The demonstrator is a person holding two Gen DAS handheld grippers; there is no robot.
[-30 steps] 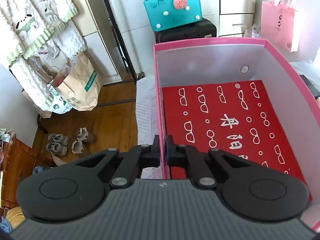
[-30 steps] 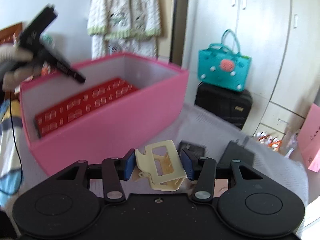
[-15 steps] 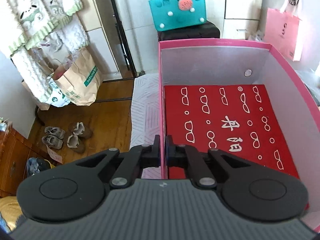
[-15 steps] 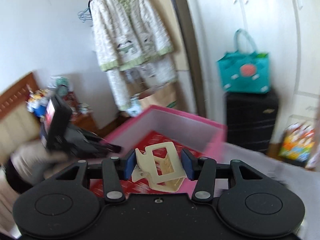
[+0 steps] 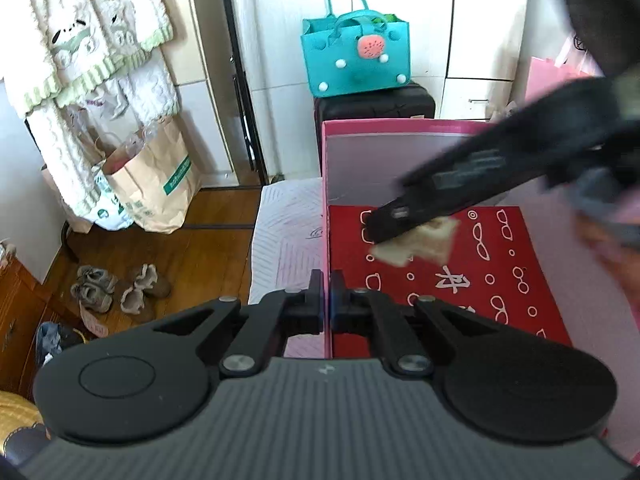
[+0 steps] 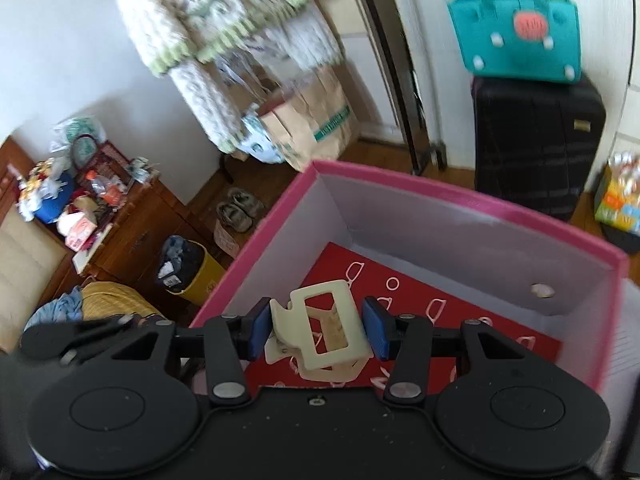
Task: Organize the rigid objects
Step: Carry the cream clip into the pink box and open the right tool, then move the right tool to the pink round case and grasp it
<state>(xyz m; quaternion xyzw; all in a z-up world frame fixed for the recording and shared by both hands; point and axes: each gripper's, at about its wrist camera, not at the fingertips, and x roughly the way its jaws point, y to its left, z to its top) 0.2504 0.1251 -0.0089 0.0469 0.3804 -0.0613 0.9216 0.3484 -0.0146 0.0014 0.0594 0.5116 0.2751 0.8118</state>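
Note:
A pink box (image 5: 325,184) with white inner walls and a red patterned bottom (image 5: 504,280) stands on a white quilted surface. My left gripper (image 5: 326,300) is shut on the box's near left wall. My right gripper (image 6: 318,330) is shut on a cream hair claw clip (image 6: 320,336) and holds it over the inside of the box (image 6: 472,200), above the red bottom (image 6: 440,312). In the left wrist view the right gripper (image 5: 408,228) reaches in from the right, blurred, with the clip (image 5: 424,240) under its fingers.
A teal bag (image 5: 356,56) sits on a black suitcase (image 5: 372,106) behind the box. Paper bags (image 5: 156,176) and shoes (image 5: 120,288) are on the wooden floor to the left. A cluttered wooden cabinet (image 6: 100,216) and a bin (image 6: 184,264) stand further left.
My right gripper has carried the clip from beside the box to over its inside and tilted downward. My left gripper has kept its hold on the box wall.

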